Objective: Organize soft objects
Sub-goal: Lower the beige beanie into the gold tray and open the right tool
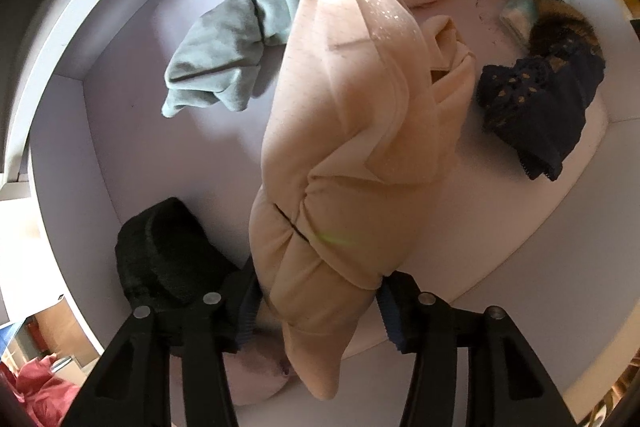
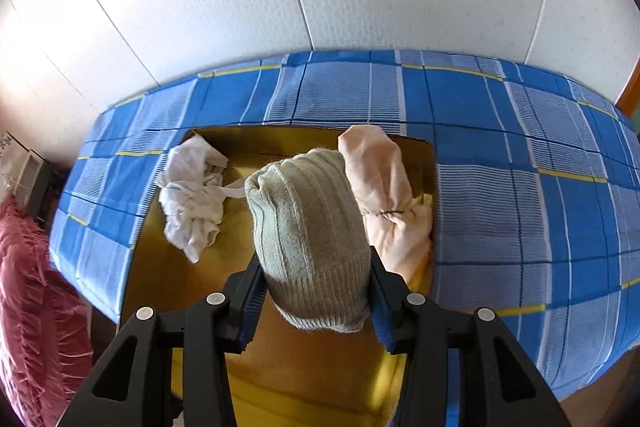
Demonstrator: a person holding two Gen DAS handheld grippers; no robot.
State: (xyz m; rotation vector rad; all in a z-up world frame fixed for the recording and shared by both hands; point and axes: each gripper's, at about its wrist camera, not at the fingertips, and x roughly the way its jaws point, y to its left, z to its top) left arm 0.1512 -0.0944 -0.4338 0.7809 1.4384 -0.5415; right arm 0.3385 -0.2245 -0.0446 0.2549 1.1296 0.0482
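- Left tool (image 1: 318, 301): pads pinch a peach rolled garment (image 1: 352, 131) over a white drawer (image 1: 132, 163).
- Right tool (image 2: 318, 301): pads clamp a grey-green knit roll (image 2: 308, 223) above a yellow box (image 2: 192, 275).

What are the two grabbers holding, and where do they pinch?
The left gripper pinches a peach rolled garment near its lower end. The right gripper pinches a grey-green ribbed sock roll by its cuff end.
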